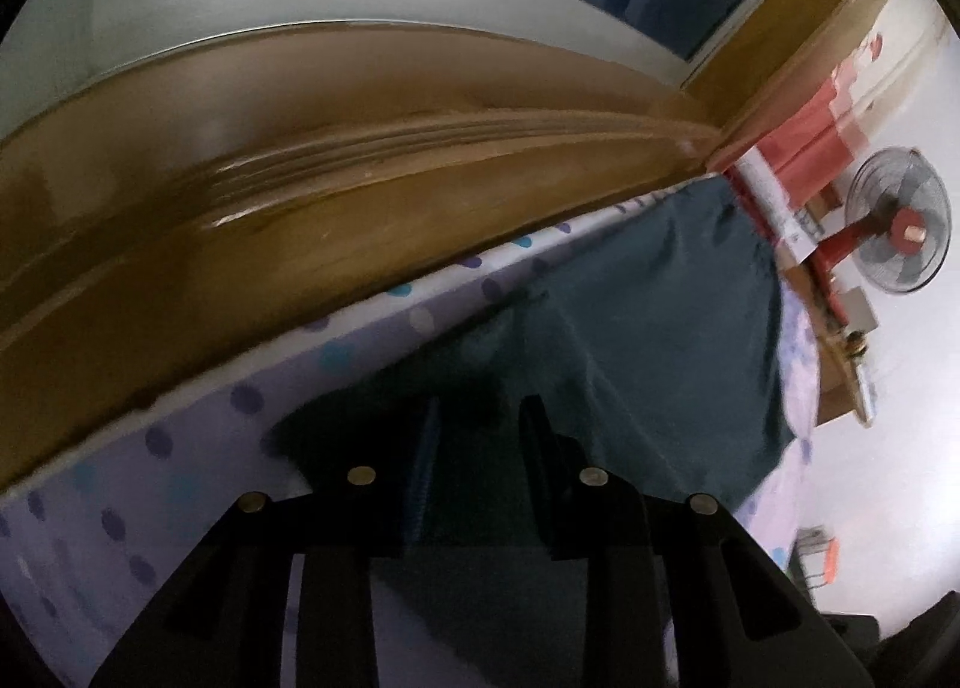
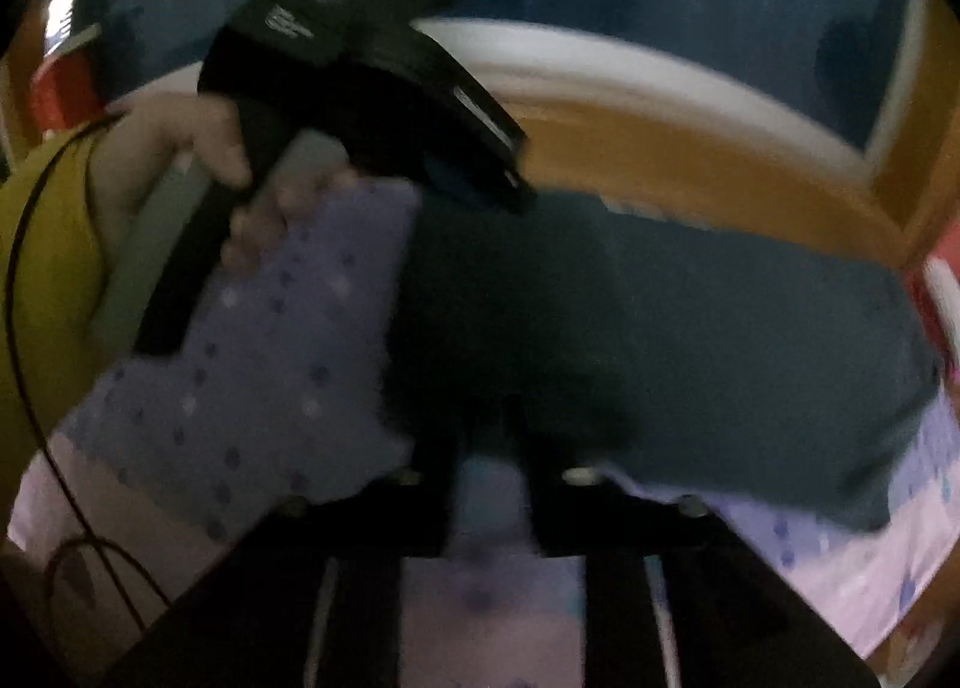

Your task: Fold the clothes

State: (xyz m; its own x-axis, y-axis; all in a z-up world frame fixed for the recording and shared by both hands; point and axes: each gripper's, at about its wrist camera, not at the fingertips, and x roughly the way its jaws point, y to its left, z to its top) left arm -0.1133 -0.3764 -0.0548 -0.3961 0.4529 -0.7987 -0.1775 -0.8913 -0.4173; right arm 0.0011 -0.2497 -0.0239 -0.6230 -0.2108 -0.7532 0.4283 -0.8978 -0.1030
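Dark teal garment [image 1: 648, 328] spread flat on polka-dot sheet [image 1: 198, 448], w/ far edge near wooden headboard [image 1: 360, 159]. Cloth looks smooth, few soft creases, near-black in shadow by the grippers. In right wrist view same garment [image 2: 690, 328] covers mid-frame, near hem curving across pale sheet [image 2: 840, 568] at right; blurred, detail hard to read.

Left gripper [image 1: 480, 418] angled down at garment's near-left corner, jaws narrowly apart; dark cloth bunched betw. fingers [image 1: 534, 430], appears pinched, though shadow hides the exact contact. From right wrist view, left gripper [image 2: 516, 190] seen from side, tip down on garment's far-left edge, held by hand [image 2: 198, 159] wrapped round grip; yellow sleeve [image 2: 48, 244] and thin black cable [image 2: 24, 340] at left edge.

Right gripper [image 2: 486, 436] angled down over garment's near edge, jaws partly spread, nothing clamped; light sheet visible in the gap, dark cloth just beyond the fingertips. Whether tips touch cloth: can't tell.

Fan [image 1: 900, 226] on stand well off to the right, past bed.
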